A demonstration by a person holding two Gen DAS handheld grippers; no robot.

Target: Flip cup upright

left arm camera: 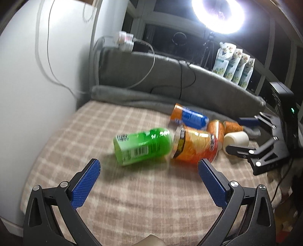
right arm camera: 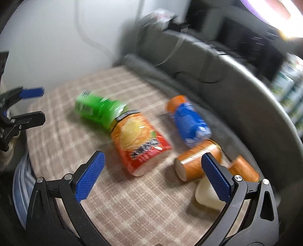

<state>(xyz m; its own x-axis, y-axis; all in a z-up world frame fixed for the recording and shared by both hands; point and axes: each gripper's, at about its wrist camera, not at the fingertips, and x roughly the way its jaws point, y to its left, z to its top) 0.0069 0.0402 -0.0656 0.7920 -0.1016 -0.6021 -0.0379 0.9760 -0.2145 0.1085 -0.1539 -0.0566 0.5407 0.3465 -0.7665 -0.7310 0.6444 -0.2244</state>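
Checked cloth [right arm camera: 132,208] — toppled cream cup [right arm camera: 206,195] beside wide-open, empty right gripper [right arm camera: 151,162].

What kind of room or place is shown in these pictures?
Probably a home room set up for recording: a checked cloth covers the surface where the cups lie, a ring light shines by dark windows, and a grey cushion runs behind.
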